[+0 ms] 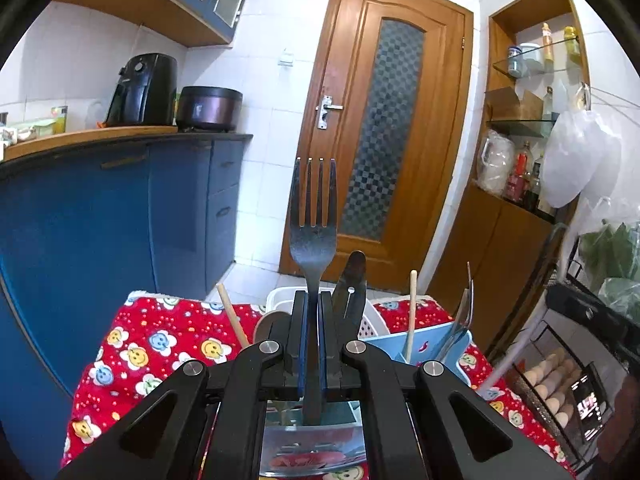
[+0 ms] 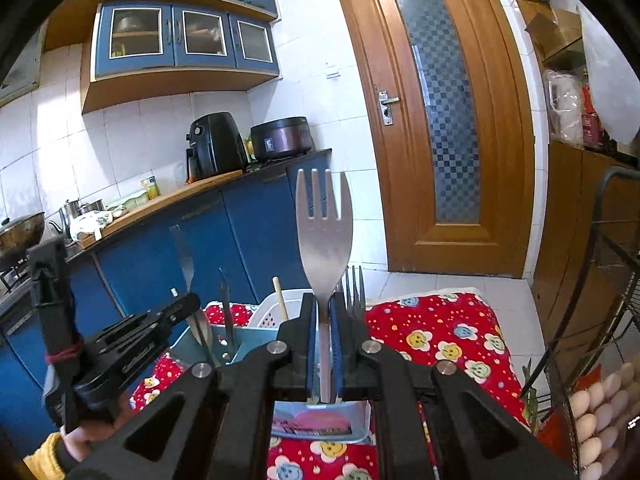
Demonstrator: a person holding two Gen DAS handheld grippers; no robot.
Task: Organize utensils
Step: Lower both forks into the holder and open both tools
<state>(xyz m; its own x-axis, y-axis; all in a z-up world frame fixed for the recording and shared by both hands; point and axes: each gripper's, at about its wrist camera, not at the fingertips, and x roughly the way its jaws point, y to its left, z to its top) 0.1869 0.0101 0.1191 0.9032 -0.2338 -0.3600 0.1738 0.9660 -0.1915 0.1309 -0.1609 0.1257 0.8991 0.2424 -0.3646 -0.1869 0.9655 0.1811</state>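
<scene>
My left gripper [image 1: 313, 300] is shut on the handle of a dark steel fork [image 1: 313, 216], which stands upright with its tines up. Beyond it a light blue caddy [image 1: 424, 346] holds a wooden chopstick [image 1: 411, 312] and metal utensils [image 1: 460, 320]. My right gripper [image 2: 325, 308] is shut on a pale spork [image 2: 325, 236], also upright, above the blue caddy [image 2: 192, 344]. The left gripper [image 2: 132, 340] shows at the left of the right wrist view, its fork [image 2: 182, 256] sticking up. Another fork [image 2: 355, 288] rises just behind the right fingers.
A white perforated basket [image 2: 268, 312] stands behind the caddy on a red flower-print cloth [image 2: 440, 336]. Blue cabinets [image 1: 120, 216] line the left; a wooden door [image 1: 384, 128] is ahead. A wire rack with eggs [image 1: 552, 384] stands at the right. A shallow box [image 2: 320, 424] lies below the right gripper.
</scene>
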